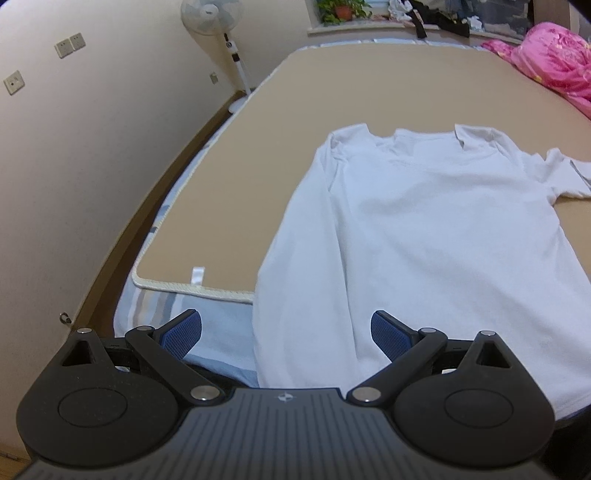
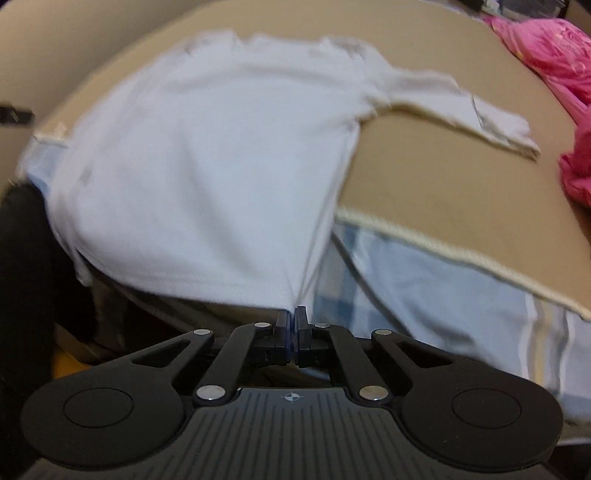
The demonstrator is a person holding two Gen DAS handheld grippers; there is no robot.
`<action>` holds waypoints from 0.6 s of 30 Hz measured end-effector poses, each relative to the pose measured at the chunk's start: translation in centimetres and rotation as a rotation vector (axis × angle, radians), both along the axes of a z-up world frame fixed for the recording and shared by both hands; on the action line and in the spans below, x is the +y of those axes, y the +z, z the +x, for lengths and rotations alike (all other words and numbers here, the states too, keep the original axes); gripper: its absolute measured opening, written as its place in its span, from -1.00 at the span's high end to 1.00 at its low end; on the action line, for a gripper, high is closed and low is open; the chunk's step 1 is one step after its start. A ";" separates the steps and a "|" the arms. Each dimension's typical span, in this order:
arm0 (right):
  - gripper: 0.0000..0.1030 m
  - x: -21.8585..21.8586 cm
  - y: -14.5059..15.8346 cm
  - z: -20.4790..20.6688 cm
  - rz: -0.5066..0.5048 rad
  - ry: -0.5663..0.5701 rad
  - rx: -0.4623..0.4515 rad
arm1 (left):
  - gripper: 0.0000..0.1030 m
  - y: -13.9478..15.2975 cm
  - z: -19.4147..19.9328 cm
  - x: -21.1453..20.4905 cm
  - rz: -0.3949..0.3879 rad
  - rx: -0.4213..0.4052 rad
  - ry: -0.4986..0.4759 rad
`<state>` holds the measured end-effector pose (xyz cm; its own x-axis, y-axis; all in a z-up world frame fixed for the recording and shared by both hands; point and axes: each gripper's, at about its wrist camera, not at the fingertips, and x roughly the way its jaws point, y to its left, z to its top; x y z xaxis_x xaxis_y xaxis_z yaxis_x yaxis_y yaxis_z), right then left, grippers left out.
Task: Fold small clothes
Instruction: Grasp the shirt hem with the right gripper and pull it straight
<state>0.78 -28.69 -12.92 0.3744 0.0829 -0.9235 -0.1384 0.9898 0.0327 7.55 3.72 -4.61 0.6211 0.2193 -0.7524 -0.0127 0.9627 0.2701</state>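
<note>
Jaws of right gripper (image 2: 294,314) seemingly pinch shirt (image 2: 207,177) hem, pitched steeply down; left gripper (image 1: 286,328) spread.

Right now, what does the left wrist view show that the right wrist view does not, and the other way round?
Only the left wrist view shows the left gripper, jaws wide open over the shirt's near edge, plus a standing fan, wall sockets and a potted plant on the sill. Only the right wrist view shows the right gripper, jaws closed at the shirt's hem corner, and the shirt's whole outstretched sleeve. Both show the white long-sleeved shirt spread on the tan mat, and the pink quilt at the right.
</note>
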 end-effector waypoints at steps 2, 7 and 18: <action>1.00 0.2 -2.1 0.1 -0.040 -0.008 0.033 | -0.94 -0.1 -0.1 0.1 0.002 0.001 0.001; 1.00 0.5 -1.9 0.1 -0.033 -0.020 -0.021 | -0.94 -0.1 -0.4 1.3 0.020 -0.014 0.026; 0.98 0.0 -2.5 1.0 -0.030 -0.030 -0.096 | -0.94 -0.5 -0.2 0.8 0.007 0.008 0.010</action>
